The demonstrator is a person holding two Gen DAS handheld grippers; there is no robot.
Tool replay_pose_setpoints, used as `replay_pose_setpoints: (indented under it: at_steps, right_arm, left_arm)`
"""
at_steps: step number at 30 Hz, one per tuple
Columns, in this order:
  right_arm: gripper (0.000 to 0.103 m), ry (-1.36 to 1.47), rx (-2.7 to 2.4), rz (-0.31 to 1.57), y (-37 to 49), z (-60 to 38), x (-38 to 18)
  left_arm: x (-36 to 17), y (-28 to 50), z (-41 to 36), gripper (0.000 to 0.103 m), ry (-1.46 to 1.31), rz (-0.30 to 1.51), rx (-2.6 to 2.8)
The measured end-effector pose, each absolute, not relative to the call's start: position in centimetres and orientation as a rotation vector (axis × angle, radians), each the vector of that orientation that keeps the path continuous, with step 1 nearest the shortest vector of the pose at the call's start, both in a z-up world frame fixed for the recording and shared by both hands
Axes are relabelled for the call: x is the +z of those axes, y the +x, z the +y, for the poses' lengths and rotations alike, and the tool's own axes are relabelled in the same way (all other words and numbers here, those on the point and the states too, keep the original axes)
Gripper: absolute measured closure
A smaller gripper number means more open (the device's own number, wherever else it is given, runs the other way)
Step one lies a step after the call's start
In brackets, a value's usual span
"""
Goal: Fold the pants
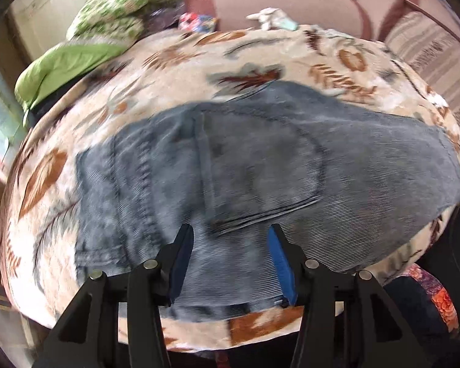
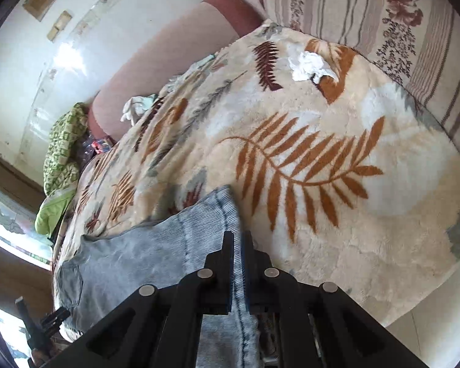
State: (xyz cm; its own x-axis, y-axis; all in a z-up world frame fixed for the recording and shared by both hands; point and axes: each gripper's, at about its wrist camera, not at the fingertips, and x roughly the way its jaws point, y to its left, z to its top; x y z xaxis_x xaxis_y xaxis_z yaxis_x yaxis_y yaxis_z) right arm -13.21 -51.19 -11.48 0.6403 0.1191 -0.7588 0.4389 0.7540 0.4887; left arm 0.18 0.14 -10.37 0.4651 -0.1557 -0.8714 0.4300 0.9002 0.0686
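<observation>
Grey-blue corduroy pants lie spread on a leaf-print blanket, back pocket up. My left gripper is open above the pants' near edge, its blue-padded fingers apart and holding nothing. In the right wrist view the pants lie at the lower left. My right gripper is shut on the pants' right edge, the fabric pinched between its black fingers.
The blanket covers a bed with a pink headboard. A green pillow and patterned green bedding lie at the far left. A white crumpled cloth lies on the blanket. A striped floral pillow is at the right.
</observation>
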Motion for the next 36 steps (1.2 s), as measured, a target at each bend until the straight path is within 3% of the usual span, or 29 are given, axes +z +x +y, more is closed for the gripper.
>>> replay_pose_setpoints:
  at_steps: [5,10,14,17,22,36]
  right_arm:
    - [0.096,0.658,-0.053,0.910,-11.7,-44.9,-10.7]
    - [0.096,0.471,-0.014,1.021,-9.7,-37.7,-12.2]
    - [0.096,0.389,-0.059,1.049,-8.9,-36.3,-13.5]
    - [0.099,0.422,-0.039,1.051,-9.0,-37.1,-13.6]
    - [0.099,0.547,-0.041,1.025,-10.0,-39.6,-13.7]
    - [0.098,0.581,-0.165,1.027,-10.2,-40.5,-14.3]
  left_arm:
    - [-10.6,0.1,-6.0,0.050,0.385,1.003,-0.483]
    - [-13.1,1.3,-9.8,0.044,0.415,1.098,-0.481]
    - [-13.8,1.5,-10.3,0.031,0.410,1.112,-0.449]
    - [-14.6,1.9,-9.8,0.014,0.383,1.138,-0.432]
    - [-15.2,1.6,-10.0,0.000,0.406,1.136,-0.454]
    - [-15.4,1.2,-10.3,0.000,0.405,1.131,-0.400]
